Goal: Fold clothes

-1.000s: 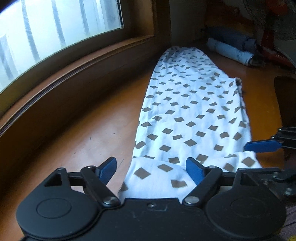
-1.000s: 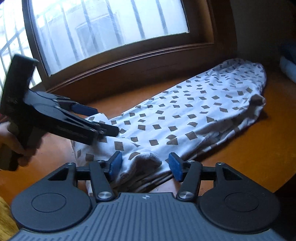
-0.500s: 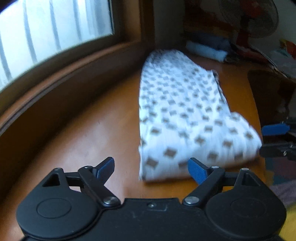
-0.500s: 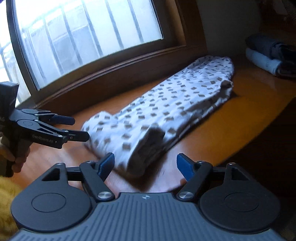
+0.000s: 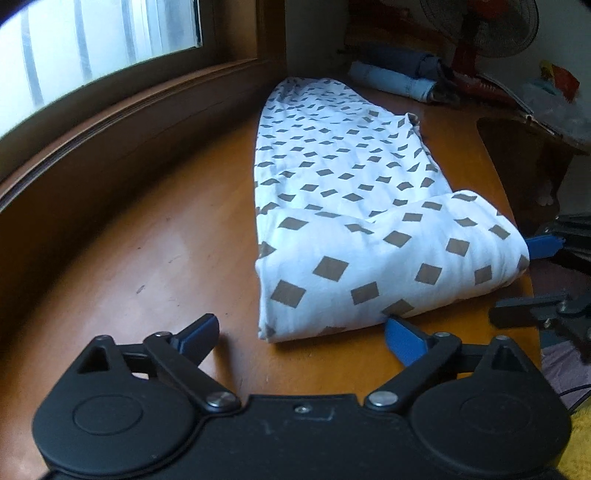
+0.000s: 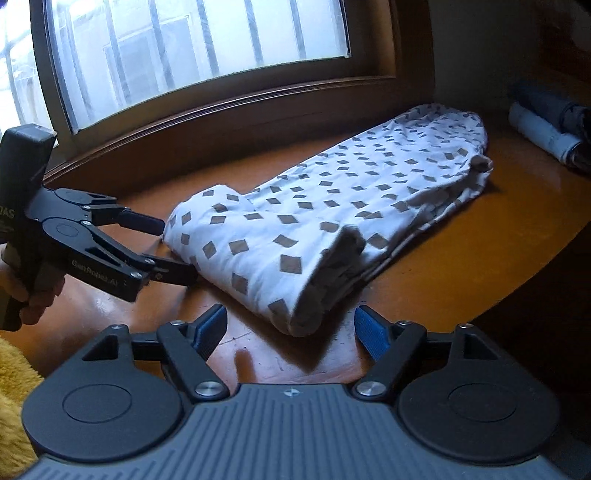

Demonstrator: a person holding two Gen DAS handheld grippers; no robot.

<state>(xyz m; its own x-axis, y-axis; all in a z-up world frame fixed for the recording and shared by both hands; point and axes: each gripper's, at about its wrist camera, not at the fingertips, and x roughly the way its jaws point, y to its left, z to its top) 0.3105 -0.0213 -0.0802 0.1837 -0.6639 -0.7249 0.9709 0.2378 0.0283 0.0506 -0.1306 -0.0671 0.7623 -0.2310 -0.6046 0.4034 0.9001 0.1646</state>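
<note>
An orange-brown wooden bench [image 5: 155,236] runs beneath a dark-framed window [image 6: 199,48] with vertical bars behind frosted glass. A white garment [image 5: 343,206] printed with small brown diamonds lies lengthwise on the bench, stretching away ahead of both pairs of fingers, its near end folded back over itself into a thick rounded edge. Far beyond the fingers, past the garment's far end, sit rolled blue and grey clothes [image 5: 399,75] and a standing fan [image 5: 480,29]. The left gripper [image 5: 301,332] has its blue-padded fingers [image 5: 201,330] spread wide, having just opened further; the garment's folded edge lies just ahead of them, with nothing pinched. The right gripper [image 6: 291,325] also has its fingers [image 6: 373,330] spread apart, having just opened; the fold's corner sits just ahead between them, unheld. In the right wrist view, a hand [image 6: 33,291] grips the left gripper's handle, its fingers flanking the garment's near corner.
</note>
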